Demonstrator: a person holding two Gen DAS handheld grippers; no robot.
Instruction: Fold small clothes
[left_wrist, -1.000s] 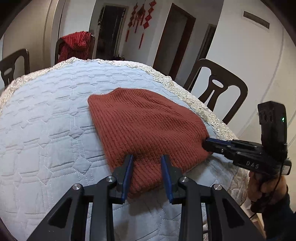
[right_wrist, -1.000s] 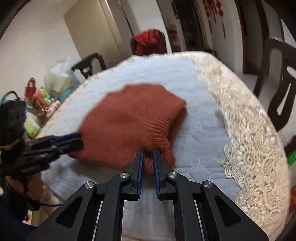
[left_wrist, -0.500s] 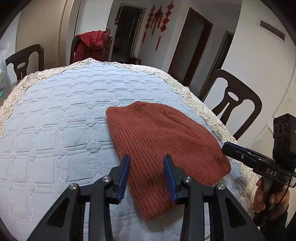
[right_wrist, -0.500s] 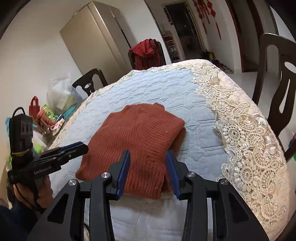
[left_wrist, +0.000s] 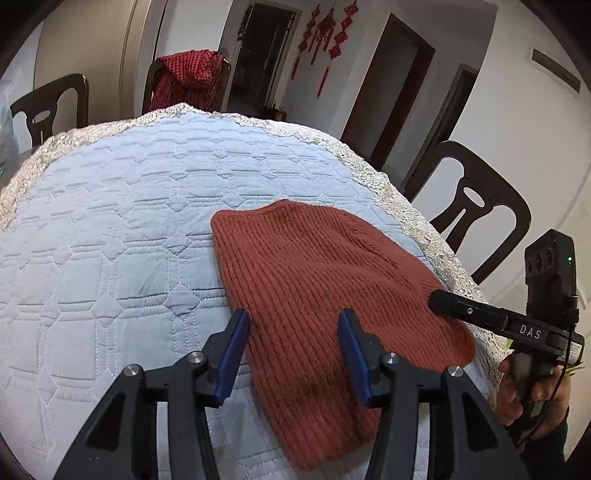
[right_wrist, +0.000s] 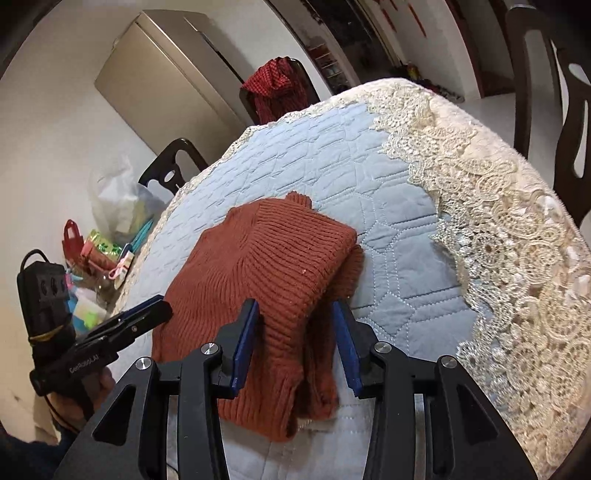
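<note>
A rust-red knitted sweater (left_wrist: 317, 288) lies folded flat on the quilted blue table cover (left_wrist: 110, 258). My left gripper (left_wrist: 293, 317) hovers over the sweater's near edge. Its jaws are opening, the knit lies between them, and the pads do not press on it. In the right wrist view the sweater (right_wrist: 273, 266) shows a folded edge with a second layer under it. My right gripper (right_wrist: 295, 306) stands open astride that near fold, not pinching it. Each view also shows the other gripper: the right gripper (left_wrist: 437, 298) at the sweater's right edge, the left gripper (right_wrist: 159, 306) at its left edge.
The cover has a cream lace border (right_wrist: 498, 229) that hangs over the table edge. Dark wooden chairs (left_wrist: 476, 218) stand around the table, one draped with a red checked cloth (left_wrist: 188, 77). A plastic bag and colourful clutter (right_wrist: 107, 236) sit at the table's left side.
Both grippers have let go of the sweater's near edge, opened and drawn back a little. The sweater has settled flat on the cover.
</note>
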